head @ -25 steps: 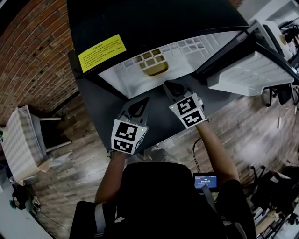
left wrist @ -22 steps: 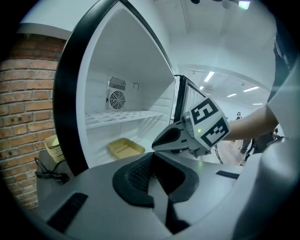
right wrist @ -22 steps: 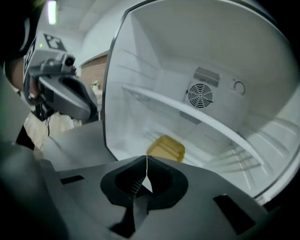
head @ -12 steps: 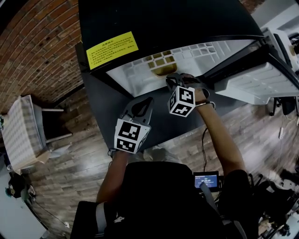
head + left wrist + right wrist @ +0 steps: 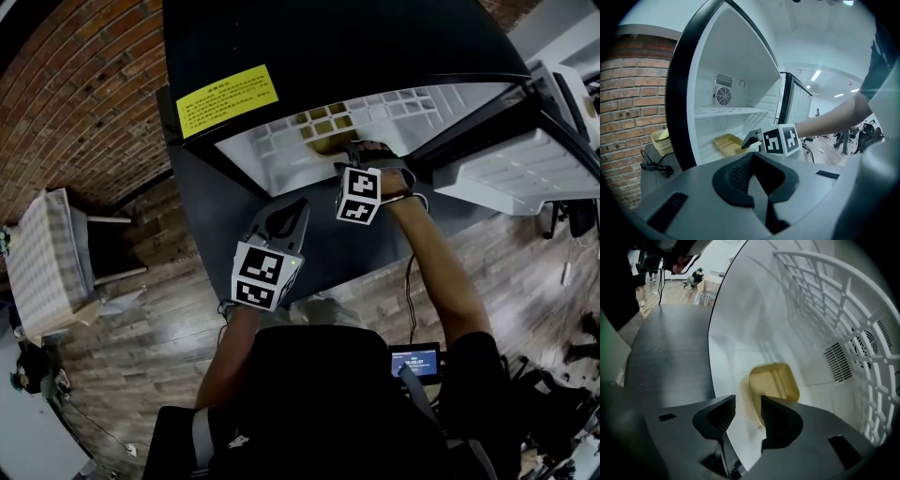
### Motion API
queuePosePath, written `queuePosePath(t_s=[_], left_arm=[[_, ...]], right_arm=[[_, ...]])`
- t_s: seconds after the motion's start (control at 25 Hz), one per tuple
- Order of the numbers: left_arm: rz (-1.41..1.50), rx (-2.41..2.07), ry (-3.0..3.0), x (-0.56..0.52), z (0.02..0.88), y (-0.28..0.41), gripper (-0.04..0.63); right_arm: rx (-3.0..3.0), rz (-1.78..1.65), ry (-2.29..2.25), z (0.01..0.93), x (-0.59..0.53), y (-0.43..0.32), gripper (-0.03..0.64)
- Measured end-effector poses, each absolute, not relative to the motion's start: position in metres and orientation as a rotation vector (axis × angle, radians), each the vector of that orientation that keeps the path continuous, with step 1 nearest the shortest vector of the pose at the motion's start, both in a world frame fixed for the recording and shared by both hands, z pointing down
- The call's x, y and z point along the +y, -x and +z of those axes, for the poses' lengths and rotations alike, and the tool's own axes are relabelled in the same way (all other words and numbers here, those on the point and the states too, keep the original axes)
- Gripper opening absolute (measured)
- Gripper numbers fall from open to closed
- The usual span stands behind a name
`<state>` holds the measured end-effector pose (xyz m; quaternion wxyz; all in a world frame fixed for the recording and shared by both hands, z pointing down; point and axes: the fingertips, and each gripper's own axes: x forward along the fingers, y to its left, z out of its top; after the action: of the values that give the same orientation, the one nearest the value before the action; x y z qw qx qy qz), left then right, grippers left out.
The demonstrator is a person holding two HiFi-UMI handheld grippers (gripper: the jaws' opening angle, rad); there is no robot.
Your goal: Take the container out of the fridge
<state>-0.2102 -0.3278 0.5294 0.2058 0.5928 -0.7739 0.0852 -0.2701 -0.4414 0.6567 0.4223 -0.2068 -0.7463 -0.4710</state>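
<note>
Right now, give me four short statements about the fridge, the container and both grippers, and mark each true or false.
1. The fridge door is open. True.
2. The container sits on the upper shelf. False: it lies on the fridge floor, below the shelf.
3. The right gripper is shut on the container. False: its jaws have just been opening and stand apart, with the container's rim just ahead and not gripped.
4. The left gripper is shut and empty. True.
</note>
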Motion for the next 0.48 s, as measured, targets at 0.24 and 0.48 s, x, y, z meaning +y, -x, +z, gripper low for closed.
queuePosePath(t_s=[0.24,0.48], left_arm=[[0.247,-2.166,-1.624,-0.323,0.534,0.210,0.014],[0.257,-2.163,-1.617,-0.323,0.537,0.208,0.014]], right_arm=[[-1.850,-1.215,0.507,0.668,-0.447,0.276,0.181],[-1.844,-1.236,0.501,0.675,-0.448,0.282,0.153]])
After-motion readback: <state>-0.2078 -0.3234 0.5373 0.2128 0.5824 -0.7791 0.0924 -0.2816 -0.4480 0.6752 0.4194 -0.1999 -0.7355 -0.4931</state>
